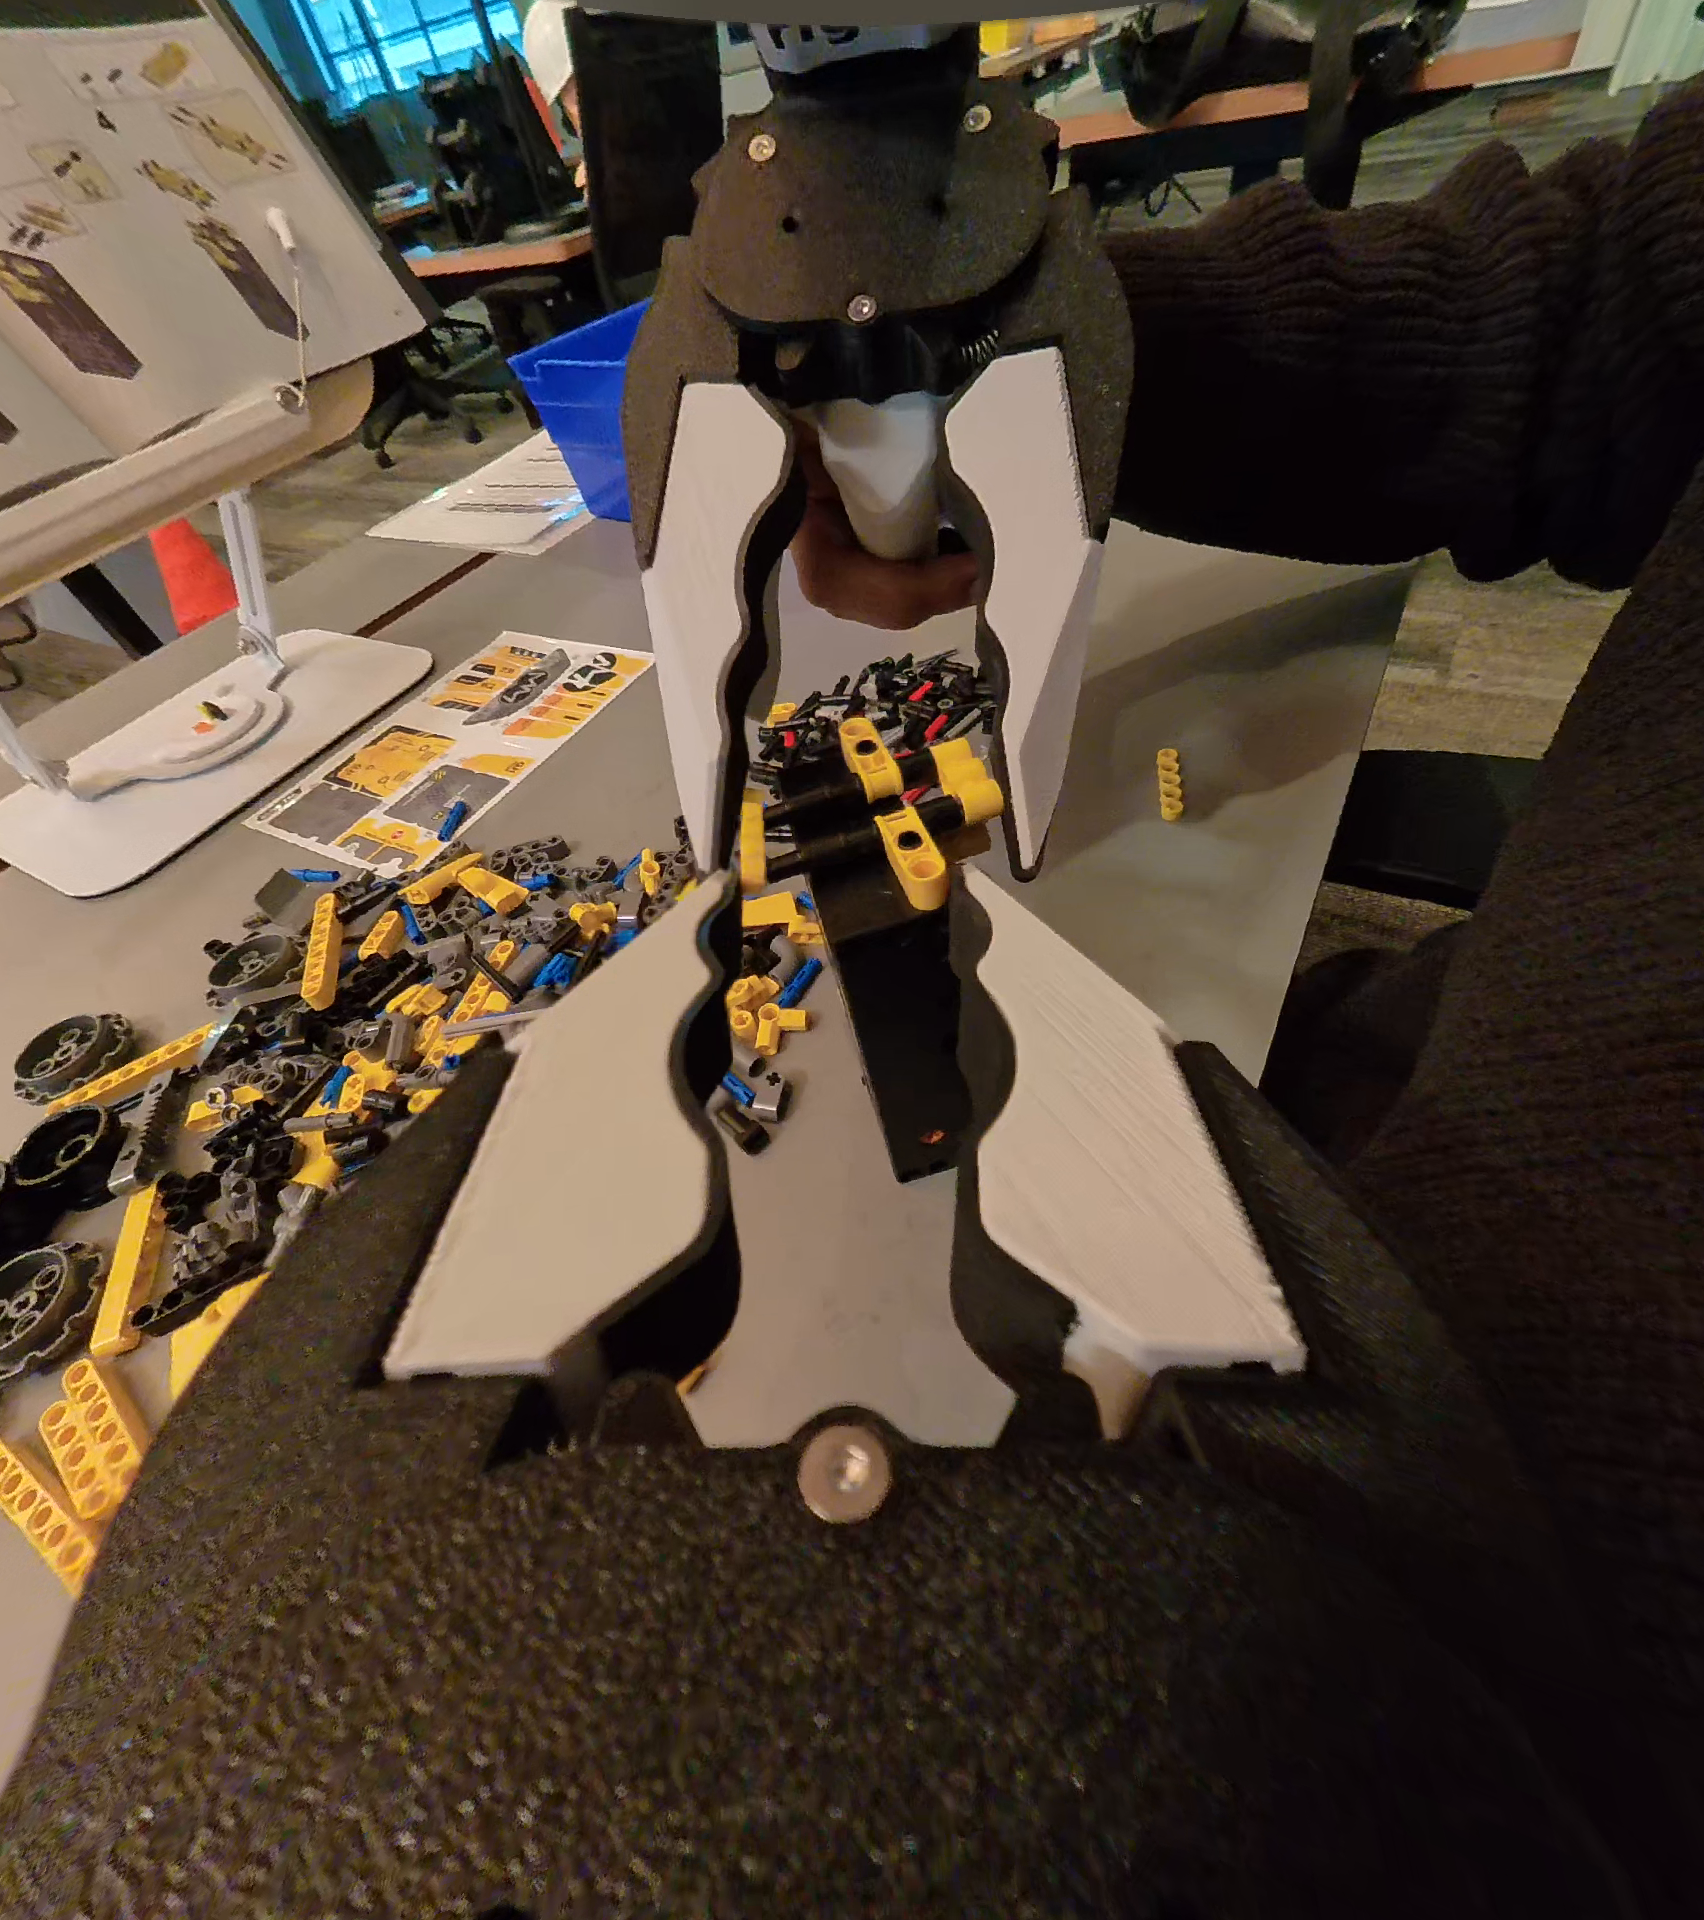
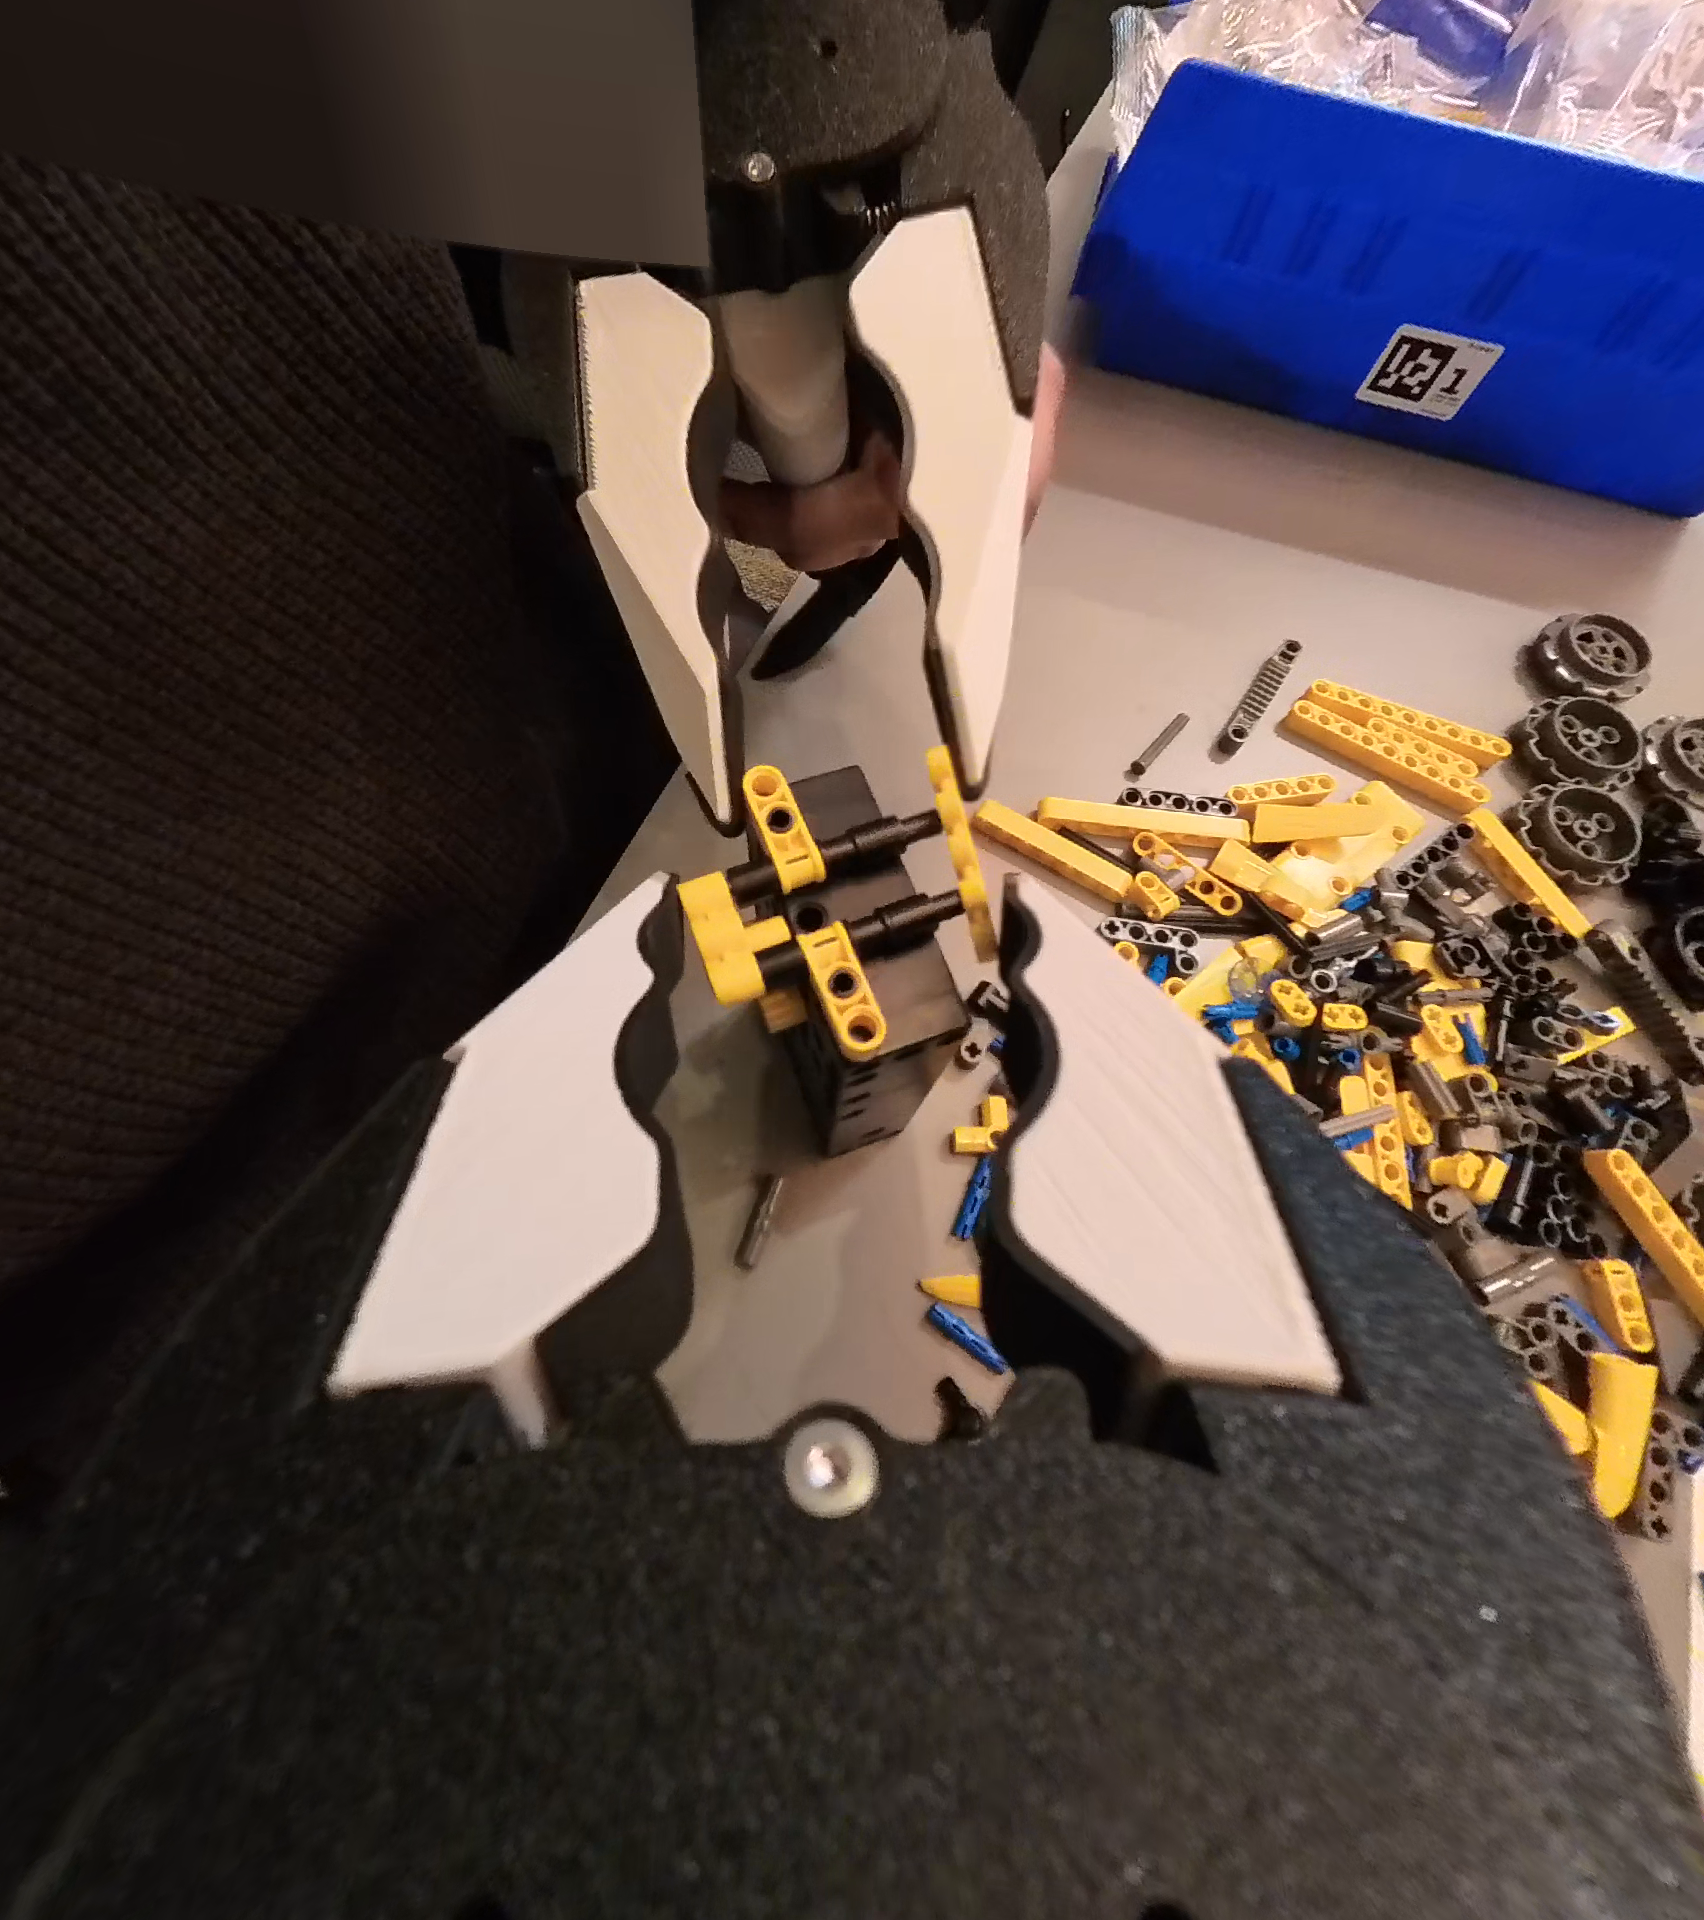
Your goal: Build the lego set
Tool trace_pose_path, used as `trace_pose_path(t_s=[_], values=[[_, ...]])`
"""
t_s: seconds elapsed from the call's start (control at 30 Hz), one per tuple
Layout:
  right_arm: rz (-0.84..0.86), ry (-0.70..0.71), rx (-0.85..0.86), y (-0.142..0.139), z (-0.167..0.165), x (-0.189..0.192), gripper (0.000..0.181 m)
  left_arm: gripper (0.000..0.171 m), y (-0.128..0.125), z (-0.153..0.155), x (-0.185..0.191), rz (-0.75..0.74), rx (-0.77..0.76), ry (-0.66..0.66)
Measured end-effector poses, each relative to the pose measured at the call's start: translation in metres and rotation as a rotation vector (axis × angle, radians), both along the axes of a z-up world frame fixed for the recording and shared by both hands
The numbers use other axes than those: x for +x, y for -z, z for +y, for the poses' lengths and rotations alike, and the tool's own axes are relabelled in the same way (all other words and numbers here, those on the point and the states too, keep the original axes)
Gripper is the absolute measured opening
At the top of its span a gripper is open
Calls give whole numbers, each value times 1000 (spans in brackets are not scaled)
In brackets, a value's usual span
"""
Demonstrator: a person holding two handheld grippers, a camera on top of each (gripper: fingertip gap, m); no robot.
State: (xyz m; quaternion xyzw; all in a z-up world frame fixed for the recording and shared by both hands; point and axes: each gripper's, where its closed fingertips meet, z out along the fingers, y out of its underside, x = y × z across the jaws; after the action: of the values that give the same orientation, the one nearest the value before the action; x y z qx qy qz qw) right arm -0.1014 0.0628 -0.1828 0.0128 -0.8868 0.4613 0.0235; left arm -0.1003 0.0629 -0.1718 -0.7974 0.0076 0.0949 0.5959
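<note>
Black plastic, a tall black block (image 2: pixel 889 997) stands upright on the grey surface (image 1: pixel 1191 935) near its edge, and on its top sit several short yellow beams (image 2: pixel 786 831) joined by two black axles (image 2: pixel 889 831) that run across to a longer yellow beam (image 2: pixel 962 862) on the far side. That much is built; nothing else is attached as far as these views show. You hold the left gripper (image 1: pixel 848 894) and the right gripper (image 2: pixel 832 888) facing each other over this build, each with its jaws spread wide and straddling the top of it from opposite sides. Neither is closed on anything, and I cannot tell whether any fingertip touches the beams. Just beside the block lies a pile of loose pieces (image 2: pixel 1399 987) in yellow, black, grey and blue, unsorted, with a cluster of dark wheels (image 2: pixel 1596 748) at its outer edge. One small yellow piece (image 1: pixel 1170 784) lies alone on the other side. Farther out you have a sticker sheet (image 1: pixel 474 748), an open booklet (image 1: pixel 100 208) on a stand, and a blue bin (image 2: pixel 1450 312).
</note>
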Motion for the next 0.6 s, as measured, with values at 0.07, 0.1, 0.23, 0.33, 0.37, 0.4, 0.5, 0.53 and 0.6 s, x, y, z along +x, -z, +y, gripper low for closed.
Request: trace_pose_path(t_s=[0.07, 0.1, 0.23, 0.33, 0.37, 0.4, 0.5, 0.53, 0.6], values=[[0, -1, -1, 0, 0, 0, 60, 39, 0, 0, 0, -2, 1, -2], [-2, -1, -2, 0, 0, 0, 60, 39, 0, 0, 0, -4, 1, -3], [-5, -7, 5, 0, 0, 1, 59, 40, -1, -1, 0, 28, 0, -11], [-6, -14, 16, 1, 0, 2, 59, 41, -1, 0, 0, 53, -4, -15], [-6, -17, 18, 1, 0, 2, 58, 42, -1, 0, -1, 46, -4, -16], [-5, -18, 20, 1, 1, 2, 58, 43, -1, 0, -1, 36, -2, -16], [-6, -19, 26, 1, 1, 3, 57, 47, -1, 0, -3, -2, 5, -13], [-9, -17, 27, 1, 1, 3, 57, 48, 0, 0, -3, -12, 6, -12], [-11, -13, 27, 1, 1, 3, 56, 50, -1, 0, -4, -7, 9, -15]])
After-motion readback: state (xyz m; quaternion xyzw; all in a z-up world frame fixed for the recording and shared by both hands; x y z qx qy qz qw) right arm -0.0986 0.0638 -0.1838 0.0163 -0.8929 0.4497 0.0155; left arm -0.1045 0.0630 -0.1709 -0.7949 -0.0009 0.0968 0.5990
